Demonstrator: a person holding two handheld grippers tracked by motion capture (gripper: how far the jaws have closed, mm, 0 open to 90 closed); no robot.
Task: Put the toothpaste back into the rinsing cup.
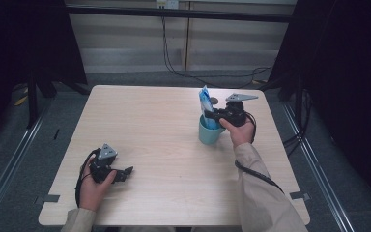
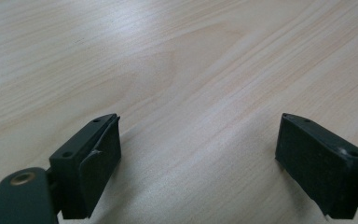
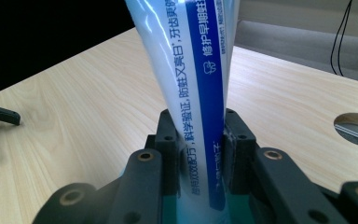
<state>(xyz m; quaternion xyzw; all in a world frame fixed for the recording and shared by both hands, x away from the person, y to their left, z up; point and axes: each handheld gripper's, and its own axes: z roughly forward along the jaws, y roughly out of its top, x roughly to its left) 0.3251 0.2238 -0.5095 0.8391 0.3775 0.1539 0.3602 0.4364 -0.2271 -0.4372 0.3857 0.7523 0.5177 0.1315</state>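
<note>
While the left gripper [image 1: 125, 172] rests wide open w/ nothing between, the right gripper [image 1: 211, 115] clamps the toothpaste tube [image 1: 205, 108] (standing in a teal cup [image 1: 209, 135]).

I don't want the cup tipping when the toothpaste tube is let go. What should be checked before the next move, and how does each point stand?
1. Right gripper clamped on the toothpaste tube: ok.
2. Tube's lower end inside the teal cup: ok.
3. Tube resting on the cup's bottom: cannot tell.
4. Cup upright on the table: ok.
5. Left gripper open, holding nothing, away from the cup: ok.
6. Cup away from the table's edges: ok.
</note>
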